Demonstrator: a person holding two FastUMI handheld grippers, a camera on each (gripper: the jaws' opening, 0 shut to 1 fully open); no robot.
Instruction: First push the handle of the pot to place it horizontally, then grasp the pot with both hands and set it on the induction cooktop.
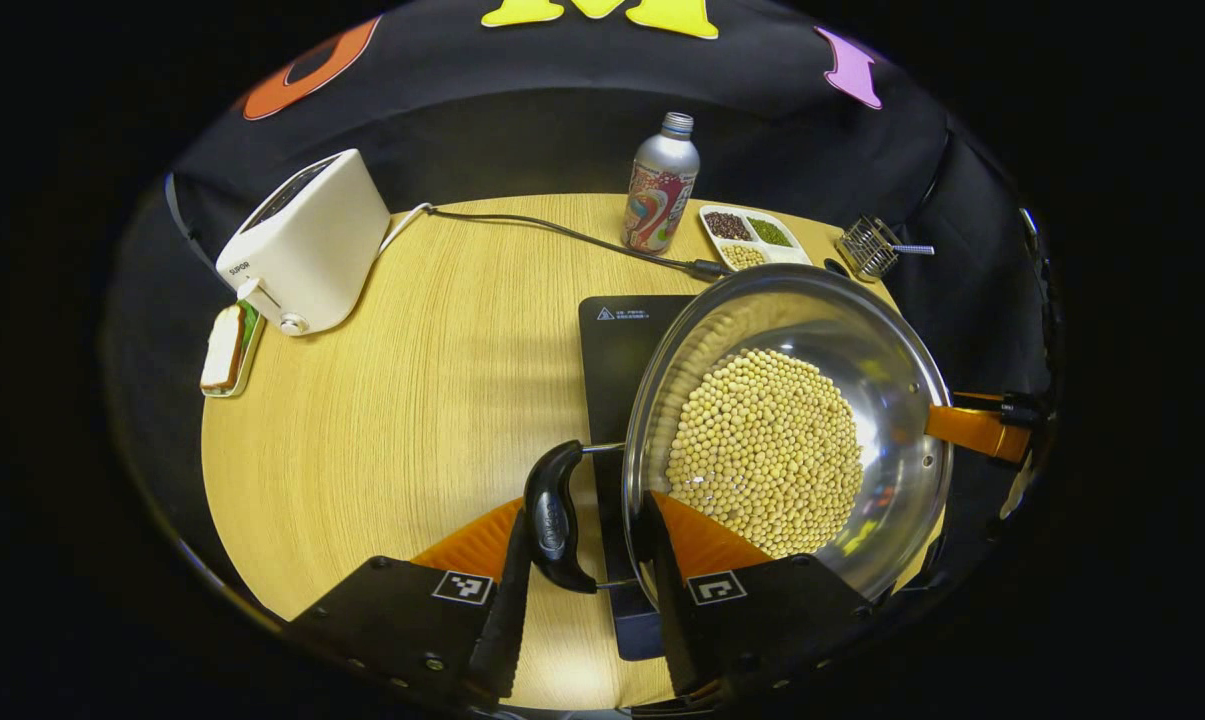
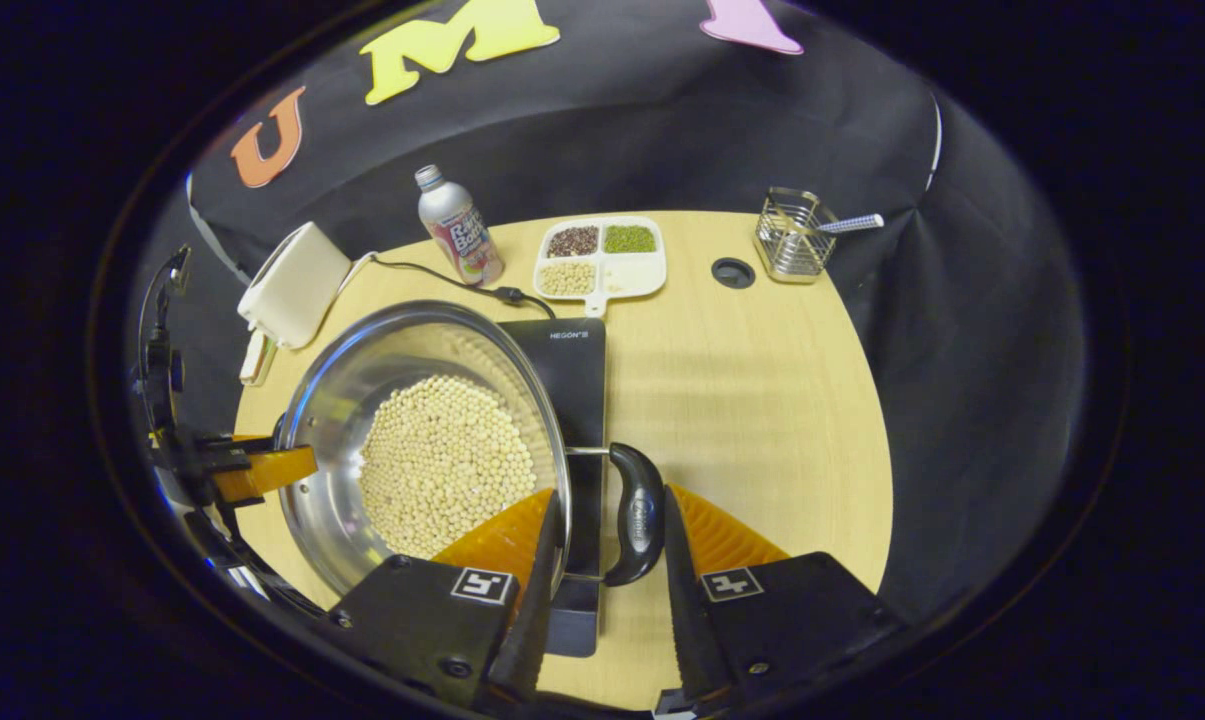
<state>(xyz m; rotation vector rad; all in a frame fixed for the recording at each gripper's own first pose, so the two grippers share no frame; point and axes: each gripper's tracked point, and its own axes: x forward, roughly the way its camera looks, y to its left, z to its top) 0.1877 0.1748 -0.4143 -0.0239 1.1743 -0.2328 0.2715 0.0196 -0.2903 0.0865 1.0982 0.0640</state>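
Observation:
A steel pot (image 1: pixel 892 380) holding soybeans (image 1: pixel 767 465) hangs over or sits on the black induction cooktop (image 1: pixel 617 350); I cannot tell if it rests there. My left gripper (image 1: pixel 588 505) is shut on the pot's black left handle (image 1: pixel 552 515), with the outer finger against the handle and the inner finger at the rim. In the right gripper view, my right gripper (image 2: pixel 612 492) is shut the same way on the right handle (image 2: pixel 637 510) of the pot (image 2: pixel 362 370). Each gripper also appears across the pot: the right gripper (image 1: pixel 972 430), the left gripper (image 2: pixel 252 470).
On the round wooden table (image 1: pixel 412 400) stand a white toaster (image 1: pixel 302 245), bread on a small plate (image 1: pixel 227 350), a drink bottle (image 1: pixel 659 190), a divided tray of beans (image 1: pixel 752 238) and a wire basket (image 1: pixel 867 245). A black cable (image 1: pixel 562 235) runs to the cooktop.

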